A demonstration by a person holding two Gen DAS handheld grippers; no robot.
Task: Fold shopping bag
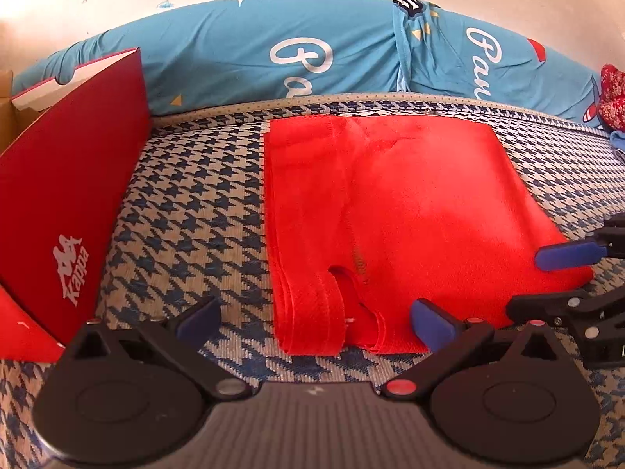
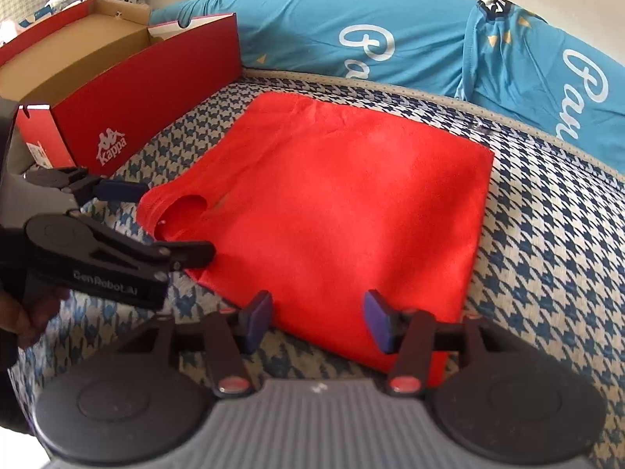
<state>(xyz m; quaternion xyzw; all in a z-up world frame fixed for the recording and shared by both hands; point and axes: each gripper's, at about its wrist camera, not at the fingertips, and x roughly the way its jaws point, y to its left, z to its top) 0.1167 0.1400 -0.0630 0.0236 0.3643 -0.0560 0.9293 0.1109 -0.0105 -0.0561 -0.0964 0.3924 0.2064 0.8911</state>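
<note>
Bedding comes first: a houndstooth-patterned mattress [image 2: 547, 234] carries everything, with a blue printed pillow [image 1: 273, 51] lined along its far edge against the wall. An open red Kappa shoebox [image 2: 129, 90] stands toward the far left corner of the mattress. The red shopping bag [image 2: 343, 211] lies flat in the middle of the mattress, already doubled into a rough rectangle, its layered handle loops [image 1: 312, 312] stacked at the near left edge.

The left tongs [image 1: 314, 318] are released, their blue pads spread wide on either side of the handle end without pressing it. The right tongs [image 2: 318, 318] stand part-way open over the bag's near edge; the cloth lies under and between the pads, but they do not pinch it. In the left wrist view one blue pad of the right tongs rests on the bag's near right corner.

By the look of it, one fold has just been laid down and let go, so the task seems roughly midway. The next move likely calls for both tongs to close on an edge through all layers, handles included, then carry it across evenly so the stack does not slide apart. The cloth looks thin and limp, so a shallow pinch could take only the top layer.
</note>
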